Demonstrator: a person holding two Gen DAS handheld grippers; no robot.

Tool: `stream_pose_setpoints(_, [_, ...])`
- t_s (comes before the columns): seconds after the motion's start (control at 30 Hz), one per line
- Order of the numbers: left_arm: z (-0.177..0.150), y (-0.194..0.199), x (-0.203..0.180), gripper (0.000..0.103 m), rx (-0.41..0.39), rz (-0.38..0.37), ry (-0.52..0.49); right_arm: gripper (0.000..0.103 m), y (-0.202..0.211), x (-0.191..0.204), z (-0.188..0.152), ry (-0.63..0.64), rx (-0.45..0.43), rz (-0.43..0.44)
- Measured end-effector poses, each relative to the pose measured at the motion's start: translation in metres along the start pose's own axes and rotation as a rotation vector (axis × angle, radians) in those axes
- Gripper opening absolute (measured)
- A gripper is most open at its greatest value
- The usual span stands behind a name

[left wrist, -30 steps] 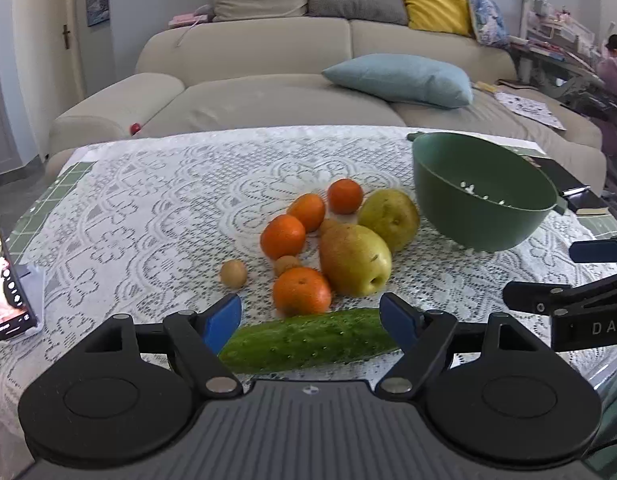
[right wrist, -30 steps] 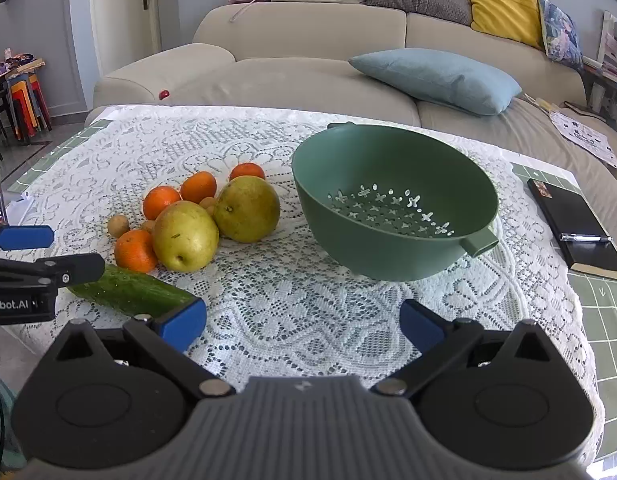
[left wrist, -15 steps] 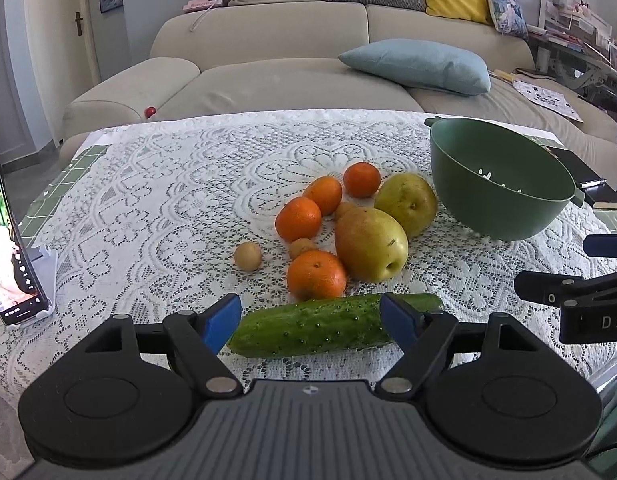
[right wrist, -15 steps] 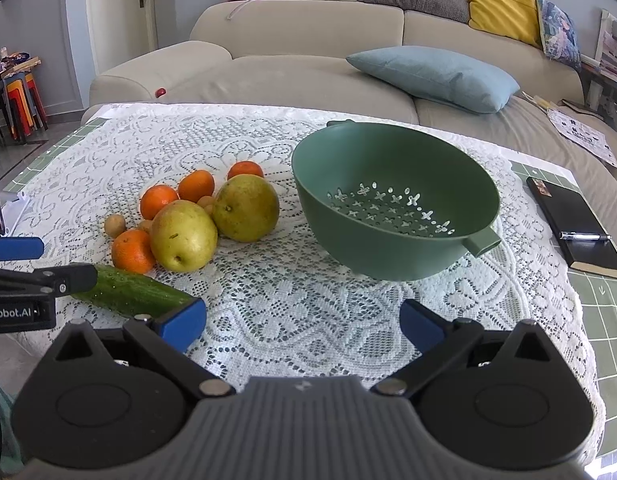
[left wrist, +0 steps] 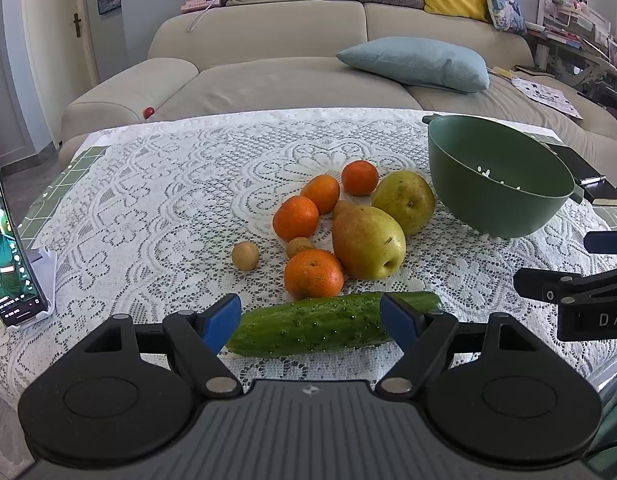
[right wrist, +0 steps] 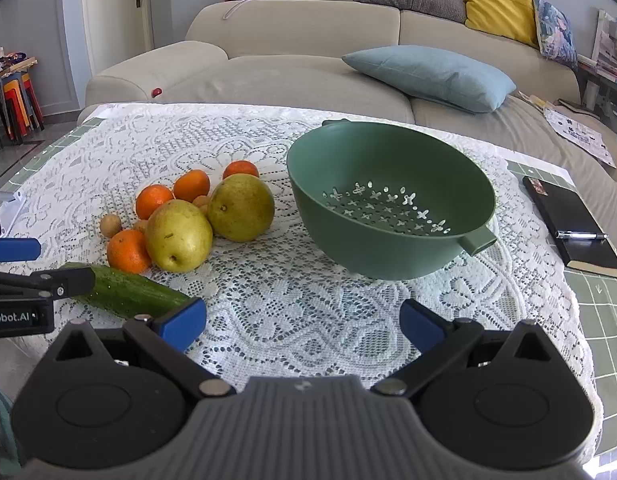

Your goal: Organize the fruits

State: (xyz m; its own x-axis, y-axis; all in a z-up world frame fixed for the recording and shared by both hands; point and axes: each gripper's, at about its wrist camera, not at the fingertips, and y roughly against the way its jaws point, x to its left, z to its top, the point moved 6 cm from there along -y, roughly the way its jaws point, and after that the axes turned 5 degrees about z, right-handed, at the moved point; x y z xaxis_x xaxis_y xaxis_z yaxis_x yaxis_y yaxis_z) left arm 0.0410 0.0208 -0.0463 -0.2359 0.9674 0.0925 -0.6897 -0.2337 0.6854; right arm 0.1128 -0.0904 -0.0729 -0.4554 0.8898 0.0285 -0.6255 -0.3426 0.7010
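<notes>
A green cucumber [left wrist: 328,324] lies crosswise on the lace tablecloth, just ahead of my open left gripper [left wrist: 311,320], whose blue pads stand either side of it without touching. Behind it cluster several mandarins [left wrist: 313,274], two yellow-green pears [left wrist: 367,242] and small brown fruits [left wrist: 245,255]. An empty green colander [right wrist: 388,200] stands to the right of the fruit. My right gripper [right wrist: 302,322] hangs open over bare cloth in front of the colander, with nothing between its fingers. The cucumber [right wrist: 128,292] lies to its left.
A phone [left wrist: 12,252] leans on a stand at the table's left edge. A black notebook [right wrist: 572,224] with a pen lies at the right edge. A beige sofa [left wrist: 268,80] with cushions stands behind the table.
The left gripper has risen and pulled back slightly, so the cucumber and fruit sit lower and farther in its view. The right gripper has barely moved. Both stay open.
</notes>
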Motion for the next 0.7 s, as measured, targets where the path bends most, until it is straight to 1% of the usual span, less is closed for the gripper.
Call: stream_pose_setpoints(0.7, [0.0,0.0017,0.0049,0.093,-0.003,-0.002,0.007,0.099,-0.0023,0.0055,-0.0002,0.017,0.01,-0.01])
